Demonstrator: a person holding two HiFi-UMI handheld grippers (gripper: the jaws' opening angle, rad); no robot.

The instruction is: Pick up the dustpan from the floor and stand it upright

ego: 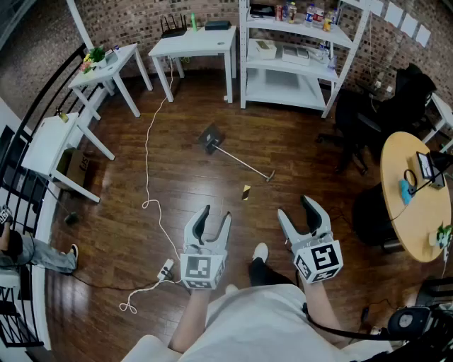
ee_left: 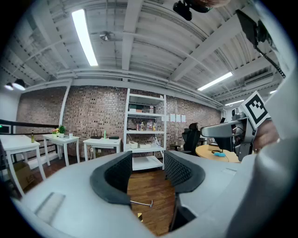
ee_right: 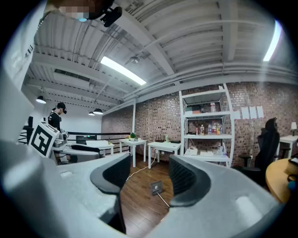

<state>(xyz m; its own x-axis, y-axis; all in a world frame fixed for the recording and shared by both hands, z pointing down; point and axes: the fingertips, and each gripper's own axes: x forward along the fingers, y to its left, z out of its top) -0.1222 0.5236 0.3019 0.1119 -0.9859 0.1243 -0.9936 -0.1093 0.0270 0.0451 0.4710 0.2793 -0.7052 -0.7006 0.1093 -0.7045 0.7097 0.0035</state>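
The dustpan (ego: 211, 138) lies on the floor (ego: 184, 191) at mid-frame, seemingly pan-down, with its handle slanting toward the lower right. Low in the frame, the left gripper (ego: 216, 215) and right gripper (ego: 297, 211) hold their fingers apart and empty, well short of it.

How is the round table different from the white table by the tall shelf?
The round table is tan and curved; the white table is white with straight edges. The round table stands at the right, the white table by the far brick wall. Both stand on the wooden floor.
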